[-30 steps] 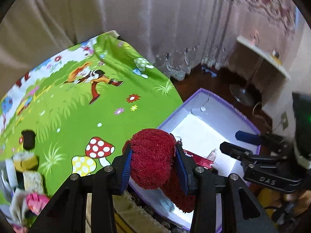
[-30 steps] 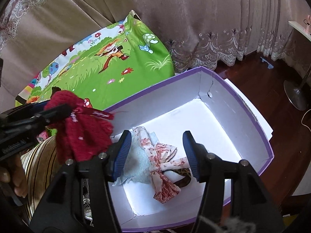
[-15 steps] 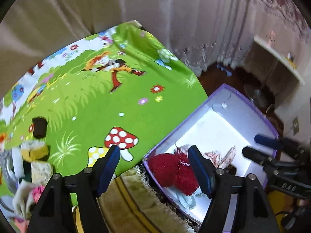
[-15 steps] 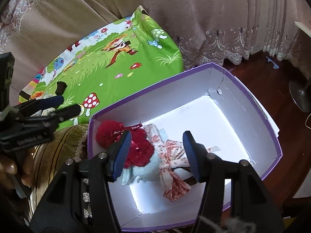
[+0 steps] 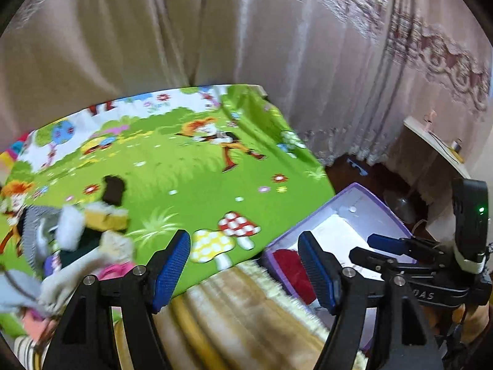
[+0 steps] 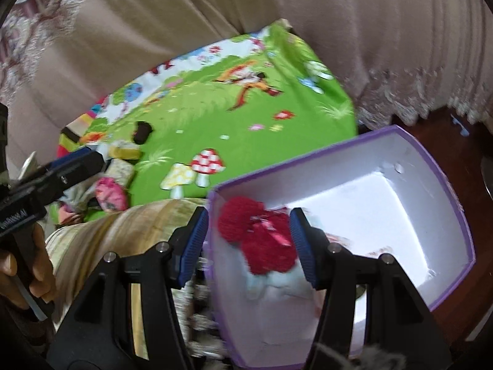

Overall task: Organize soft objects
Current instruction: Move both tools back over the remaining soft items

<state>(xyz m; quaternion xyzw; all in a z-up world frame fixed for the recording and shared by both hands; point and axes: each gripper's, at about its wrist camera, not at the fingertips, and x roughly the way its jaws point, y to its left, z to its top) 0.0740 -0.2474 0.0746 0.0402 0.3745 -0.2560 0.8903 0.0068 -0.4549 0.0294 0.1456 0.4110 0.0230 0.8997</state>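
Observation:
A red fluffy soft item (image 6: 258, 237) lies in the near left corner of the purple-rimmed white box (image 6: 385, 141), on top of pale blue and floral cloth. It also shows in the left wrist view (image 5: 289, 265) inside the box (image 5: 363, 194). A pile of soft items (image 5: 80, 231) lies on the green cartoon mat (image 5: 185, 178) at the left; it also shows in the right wrist view (image 6: 114, 172). My left gripper (image 5: 243, 265) is open and empty over the mat's near edge. My right gripper (image 6: 246, 240) is open and empty above the box's left corner.
A beige striped cushion (image 5: 234, 314) lies between mat and box. Curtains (image 5: 215, 30) hang behind. Dark wood floor (image 6: 456, 141) and a small white side table (image 5: 431, 141) are to the right.
My left gripper opened and dropped the red item into the box, then swung left toward the pile on the mat. My right gripper shifted left over the box corner.

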